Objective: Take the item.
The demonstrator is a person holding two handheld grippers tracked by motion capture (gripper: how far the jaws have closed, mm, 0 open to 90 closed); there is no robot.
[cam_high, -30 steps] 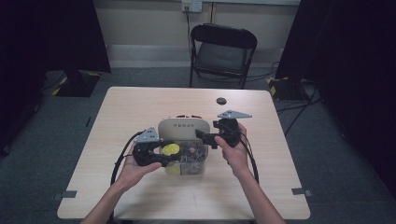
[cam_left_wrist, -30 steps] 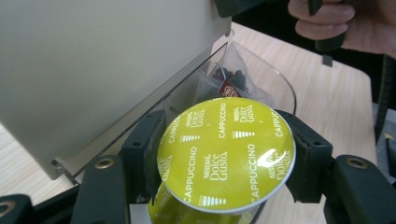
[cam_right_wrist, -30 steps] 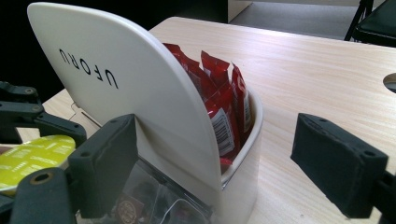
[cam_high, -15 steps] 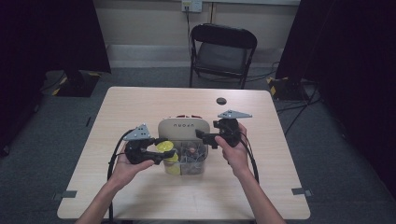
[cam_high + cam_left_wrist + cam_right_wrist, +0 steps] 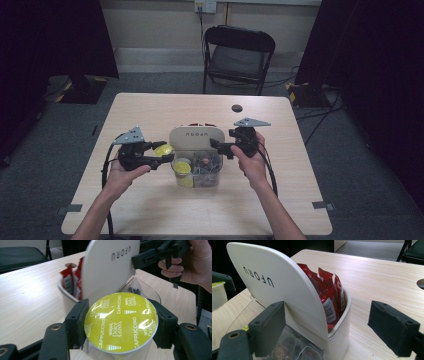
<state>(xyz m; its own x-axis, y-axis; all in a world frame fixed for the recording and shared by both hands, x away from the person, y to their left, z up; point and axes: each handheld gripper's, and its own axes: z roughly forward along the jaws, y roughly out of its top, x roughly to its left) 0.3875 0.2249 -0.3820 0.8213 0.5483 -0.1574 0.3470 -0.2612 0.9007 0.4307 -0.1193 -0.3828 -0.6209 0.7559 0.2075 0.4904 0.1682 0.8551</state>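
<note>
High view, left to right: left gripper (image 5: 162, 151) over the pale wooden table (image 5: 150, 107), jaws clamped on a round yellow-lidded coffee capsule (image 5: 162, 149), held just left of the cream lidded organiser box (image 5: 196, 142). Left gripper view: capsule (image 5: 121, 321) pinched by its rim, one pad on each side, foil lid facing the camera, above the clear front compartment. Red sachets (image 5: 329, 296) upright in the box's rear section behind the raised lid. Right gripper (image 5: 220, 146) at the box's right side, jaws spread wide, left pad touching the lid's edge, right pad well clear.
</note>
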